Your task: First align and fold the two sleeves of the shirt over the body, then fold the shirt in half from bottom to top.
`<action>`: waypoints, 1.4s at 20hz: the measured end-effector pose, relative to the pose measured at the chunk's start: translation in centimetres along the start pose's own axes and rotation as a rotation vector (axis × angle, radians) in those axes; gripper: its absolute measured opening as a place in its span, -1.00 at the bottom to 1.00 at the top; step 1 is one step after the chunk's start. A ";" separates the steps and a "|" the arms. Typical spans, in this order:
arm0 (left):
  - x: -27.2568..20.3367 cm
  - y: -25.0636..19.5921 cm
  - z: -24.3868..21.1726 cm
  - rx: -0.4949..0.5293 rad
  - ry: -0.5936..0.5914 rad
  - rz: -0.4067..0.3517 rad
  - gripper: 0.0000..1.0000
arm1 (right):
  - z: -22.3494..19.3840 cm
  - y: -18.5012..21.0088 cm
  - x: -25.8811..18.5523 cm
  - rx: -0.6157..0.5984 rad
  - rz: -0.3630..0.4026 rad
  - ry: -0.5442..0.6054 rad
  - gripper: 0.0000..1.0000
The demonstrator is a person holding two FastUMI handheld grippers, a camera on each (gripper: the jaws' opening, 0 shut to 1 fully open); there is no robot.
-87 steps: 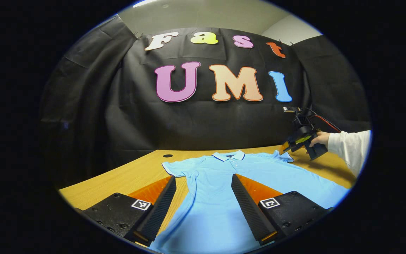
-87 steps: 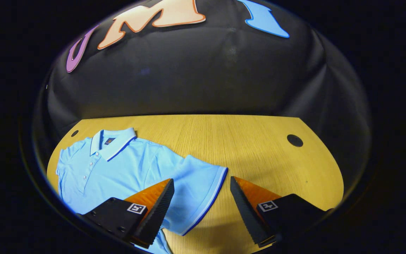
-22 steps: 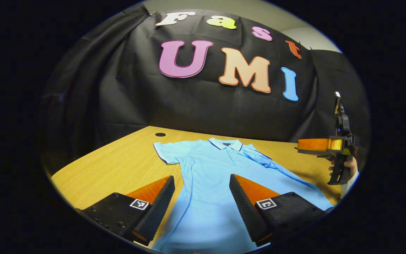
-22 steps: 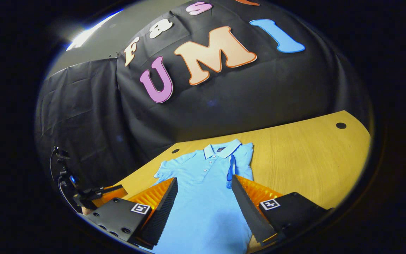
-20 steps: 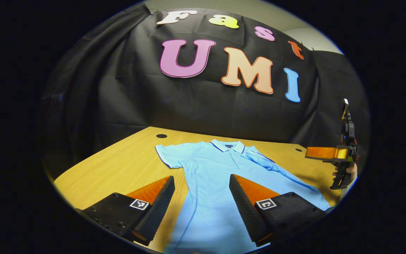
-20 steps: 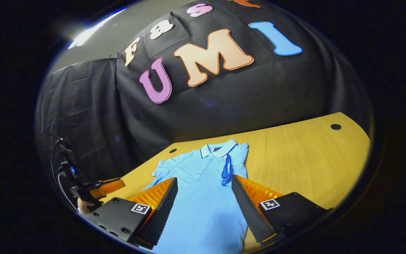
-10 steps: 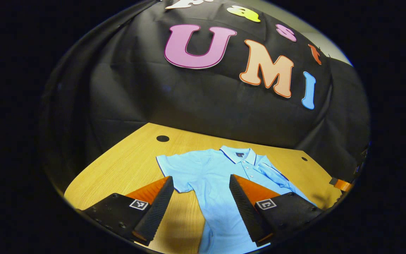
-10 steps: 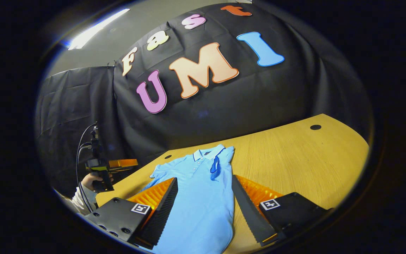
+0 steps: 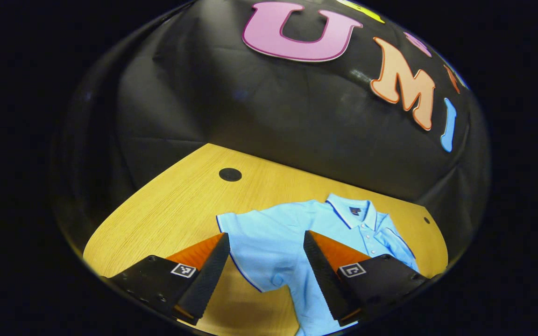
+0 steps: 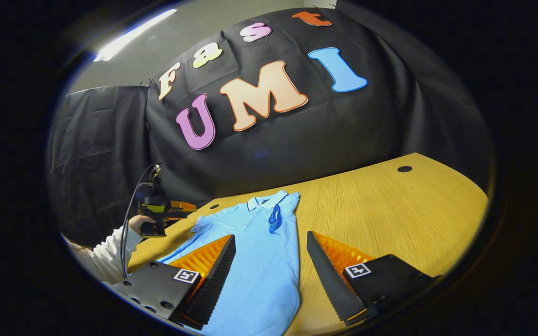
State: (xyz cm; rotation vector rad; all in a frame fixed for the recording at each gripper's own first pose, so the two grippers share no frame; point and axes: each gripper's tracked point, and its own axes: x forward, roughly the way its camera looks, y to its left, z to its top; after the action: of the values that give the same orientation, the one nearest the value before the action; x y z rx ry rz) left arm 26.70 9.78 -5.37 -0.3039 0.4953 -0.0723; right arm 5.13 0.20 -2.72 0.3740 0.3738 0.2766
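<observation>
Apparently level left gripper (image 9: 264, 273), agape.

Both views low, toward shirt (image 9: 278, 233)

light blue shirt (image 9: 269, 242) with dark-trimmed collar (image 9: 350, 212), on a yellow wood-grain table (image 9: 175, 205).

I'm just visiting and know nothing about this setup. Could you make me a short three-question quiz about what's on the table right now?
1. True or false: one sleeve of the shirt already lies folded over its body.
2. The left claw is: A) open above the flat sleeve, B) shut on the collar, C) resting on bare table.
3. Fill in: the shirt lies on a wooden ____.

Key:
1. True; the folded sleeve lies beside the collar.
2. A.
3. table.
</observation>
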 end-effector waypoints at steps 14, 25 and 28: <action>3.5 1.8 -3.2 0.093 0.096 0.073 0.84 | 0.5 -0.3 -1.3 -0.004 -0.023 -0.011 0.93; 3.9 1.9 -3.8 0.147 0.117 0.092 -0.36 | 0.2 0.1 -1.6 0.000 -0.010 -0.006 0.94; 4.1 1.4 -3.9 0.155 0.121 0.078 -0.92 | 0.5 0.2 -1.7 -0.002 -0.007 -0.010 0.94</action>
State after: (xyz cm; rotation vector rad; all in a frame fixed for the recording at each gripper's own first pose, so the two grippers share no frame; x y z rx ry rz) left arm 28.43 9.46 -10.95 -0.1284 0.6174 -0.0531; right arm 3.78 -0.28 -1.70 0.3722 0.3647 0.2682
